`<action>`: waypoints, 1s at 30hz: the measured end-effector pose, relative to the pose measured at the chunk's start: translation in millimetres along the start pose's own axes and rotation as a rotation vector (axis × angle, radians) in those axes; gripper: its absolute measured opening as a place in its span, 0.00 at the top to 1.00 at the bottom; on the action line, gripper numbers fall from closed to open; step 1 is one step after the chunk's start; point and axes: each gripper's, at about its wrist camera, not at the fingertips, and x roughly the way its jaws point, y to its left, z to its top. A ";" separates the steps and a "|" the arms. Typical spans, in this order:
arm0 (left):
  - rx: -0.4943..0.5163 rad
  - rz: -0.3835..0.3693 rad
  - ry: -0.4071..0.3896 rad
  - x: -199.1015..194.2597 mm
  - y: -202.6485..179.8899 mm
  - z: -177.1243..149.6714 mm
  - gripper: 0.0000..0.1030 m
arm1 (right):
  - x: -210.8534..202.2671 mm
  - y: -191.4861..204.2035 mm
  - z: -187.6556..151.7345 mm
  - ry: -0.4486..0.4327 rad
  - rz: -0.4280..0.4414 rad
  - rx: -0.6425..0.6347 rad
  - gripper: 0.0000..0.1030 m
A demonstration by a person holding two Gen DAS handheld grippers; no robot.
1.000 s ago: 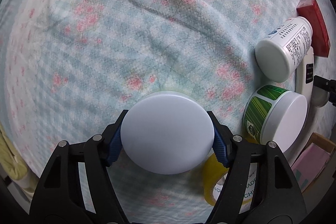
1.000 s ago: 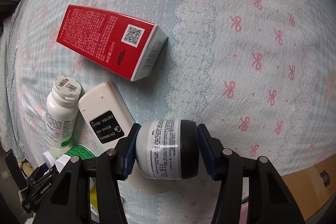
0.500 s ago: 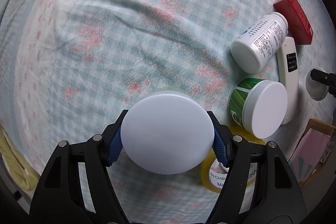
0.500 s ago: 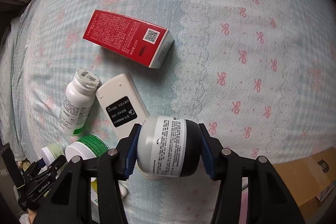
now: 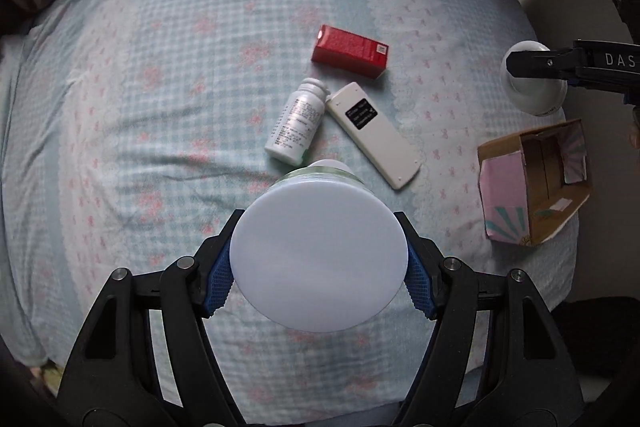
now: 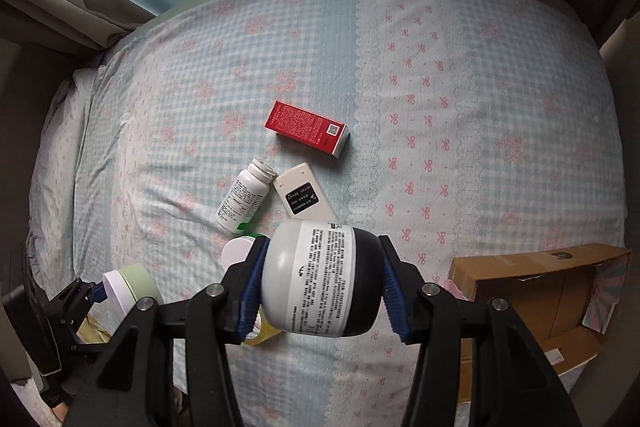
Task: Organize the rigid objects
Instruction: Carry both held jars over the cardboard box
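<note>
Left wrist view shows the left gripper, jaws closed on a white-lidded jar, high above the bed. The right gripper clamps a black-and-white jar sideways, probably bound for the cardboard box.

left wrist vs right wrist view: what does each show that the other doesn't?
Left wrist only: the flat white lid face of the jar in the left gripper.
Right wrist only: the printed label of the jar in the right gripper, and yellow tape beneath it.
Both: red box, white bottle, remote, cardboard box.
</note>
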 end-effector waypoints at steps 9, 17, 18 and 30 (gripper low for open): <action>0.153 -0.069 -0.114 -77.7 -99.7 24.2 0.34 | -115.0 -23.7 -44.0 -0.125 0.030 -0.039 0.53; 0.163 -0.107 -0.138 -96.1 -226.6 20.5 0.34 | -171.2 -108.8 -83.5 -0.166 0.047 -0.081 0.53; 0.165 -0.115 -0.134 -92.8 -243.7 19.3 0.34 | -174.1 -123.5 -87.7 -0.166 0.042 -0.074 0.53; 0.207 -0.170 -0.029 -20.4 -424.3 19.5 0.34 | -174.1 -285.7 -122.3 -0.107 -0.046 -0.007 0.53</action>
